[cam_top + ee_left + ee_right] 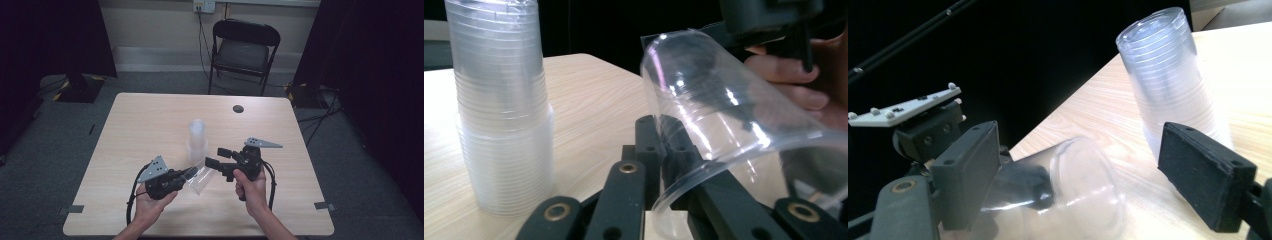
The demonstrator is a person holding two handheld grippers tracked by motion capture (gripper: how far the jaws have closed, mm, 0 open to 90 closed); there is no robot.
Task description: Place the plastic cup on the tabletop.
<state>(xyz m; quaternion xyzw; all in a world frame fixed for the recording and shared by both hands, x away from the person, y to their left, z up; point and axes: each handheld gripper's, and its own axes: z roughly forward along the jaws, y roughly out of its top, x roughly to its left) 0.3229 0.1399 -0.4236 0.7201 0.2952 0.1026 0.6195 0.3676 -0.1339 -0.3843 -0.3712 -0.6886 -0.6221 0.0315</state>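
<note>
A single clear plastic cup (199, 181) lies tilted on its side just above the table. My left gripper (191, 173) is shut on the cup's wall near the rim, one jaw inside and one outside (661, 131). The cup (729, 110) points its closed end away, toward the other hand (794, 80). My right gripper (216, 157) stands open just right of the cup. In the right gripper view its jaws (1083, 167) are spread wide on either side of the cup (1075, 187), and the pads do not touch it. A tall stack of clear cups (196, 139) stands upright behind.
The cup stack (499, 115) (1168, 75) rises close to both grippers, at the middle of the wooden table (150, 120). A dark round mark (238, 108) lies near the far edge. A black folding chair (242, 52) stands beyond the table.
</note>
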